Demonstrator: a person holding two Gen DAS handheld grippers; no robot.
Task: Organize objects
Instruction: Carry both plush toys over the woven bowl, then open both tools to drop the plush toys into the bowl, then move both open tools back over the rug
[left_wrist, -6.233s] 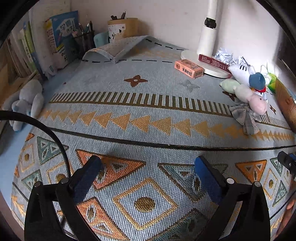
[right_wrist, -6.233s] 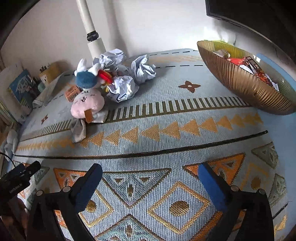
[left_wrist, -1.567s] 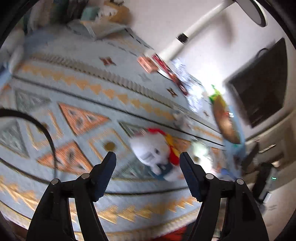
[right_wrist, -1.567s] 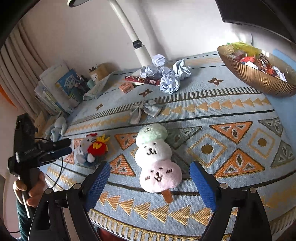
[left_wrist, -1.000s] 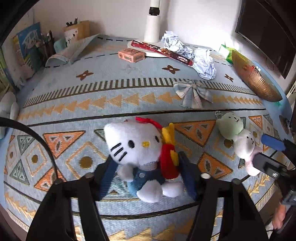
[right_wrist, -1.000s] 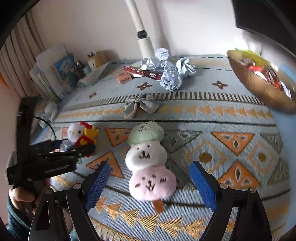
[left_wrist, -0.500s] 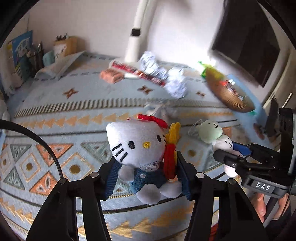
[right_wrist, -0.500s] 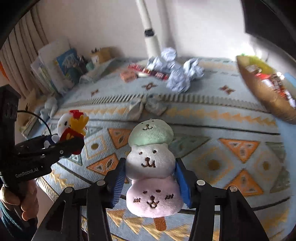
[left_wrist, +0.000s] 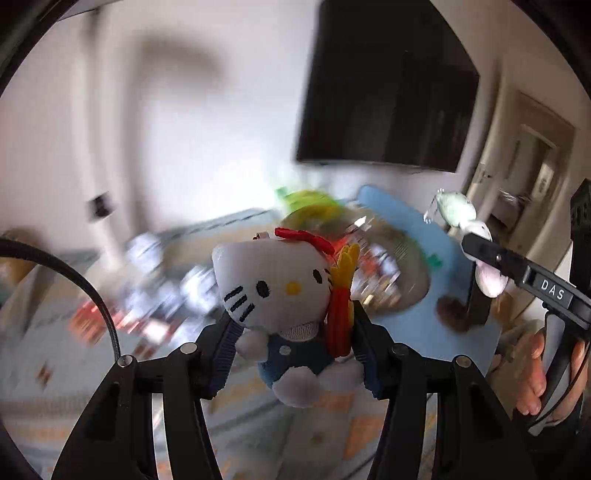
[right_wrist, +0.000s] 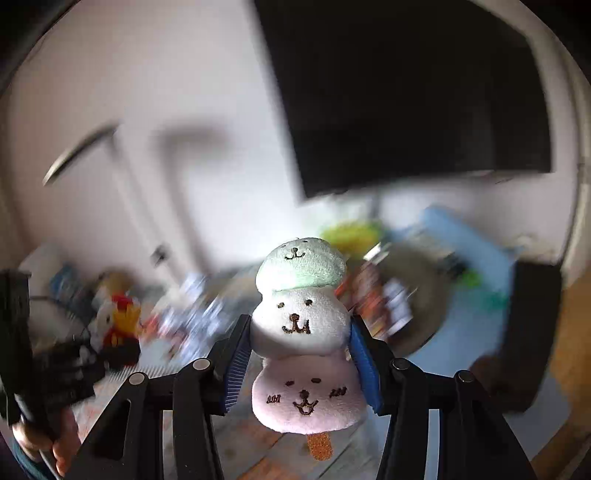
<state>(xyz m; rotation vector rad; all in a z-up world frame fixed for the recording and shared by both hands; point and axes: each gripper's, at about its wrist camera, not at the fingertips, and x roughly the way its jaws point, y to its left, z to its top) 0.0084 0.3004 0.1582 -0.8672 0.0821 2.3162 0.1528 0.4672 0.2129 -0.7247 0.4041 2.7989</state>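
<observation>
L wrist view, left to right: black cable arcs at the far left. Mid-frame, the left tongs are clenched on a white cat plush w/ red bow, blue overalls and a red-yellow fries piece at its side; blue pads press its body from both sides, and the plush sits upright, lifted clear of the patterned worktop, which is blurred below. Behind it, a blurred gold bowl w/ colourful bits. Dark screen on the wall above. At right, the person's hand holds the other black tool.

R wrist view, left to right: the other hand low at the edge, gripping a black handle, the cat plush seen small above it. Centre, the right tongs are clamped on a three-ball plush: green ball on top, white in the middle, pink at the bottom, w/ an orange stick under it. Pads squeeze the white ball; the plush is upright, up off the worktop. Rest of bkgd too blurred to tell.
</observation>
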